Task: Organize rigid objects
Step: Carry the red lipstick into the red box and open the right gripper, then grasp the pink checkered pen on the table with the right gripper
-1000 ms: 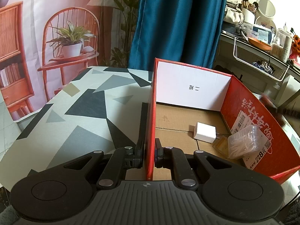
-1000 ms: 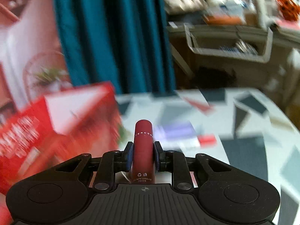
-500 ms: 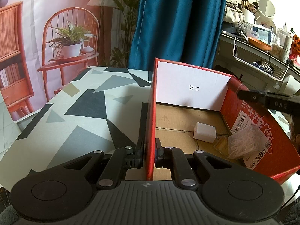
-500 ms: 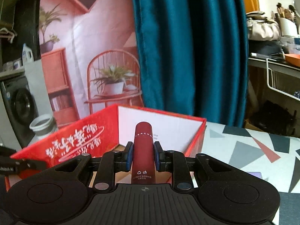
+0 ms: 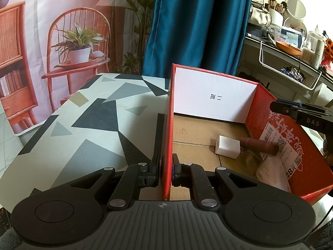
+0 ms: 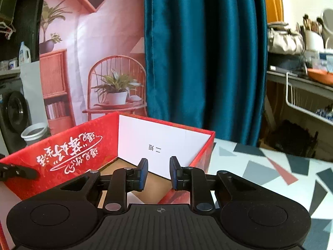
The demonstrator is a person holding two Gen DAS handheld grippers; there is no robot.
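A red cardboard box (image 5: 268,104) stands open on the patterned table; it also shows in the right wrist view (image 6: 68,145). My left gripper (image 5: 166,173) is shut on the box's left wall. Inside lie a white block (image 5: 226,146), a dark red tube (image 5: 260,144) tilted against the right wall, and a clear plastic packet (image 5: 270,173). My right gripper (image 6: 159,174) is open and empty above the box's right rim; its fingertips (image 5: 291,108) show at the right edge of the left wrist view.
The patterned table (image 5: 93,129) extends left of the box and right of it (image 6: 270,177). A teal curtain (image 5: 197,31) hangs behind. A cluttered shelf (image 5: 291,48) with a wire basket stands at the right.
My right gripper has opened and let go of the dark red tube, which now lies in the box. The left gripper has stayed shut on the box wall.
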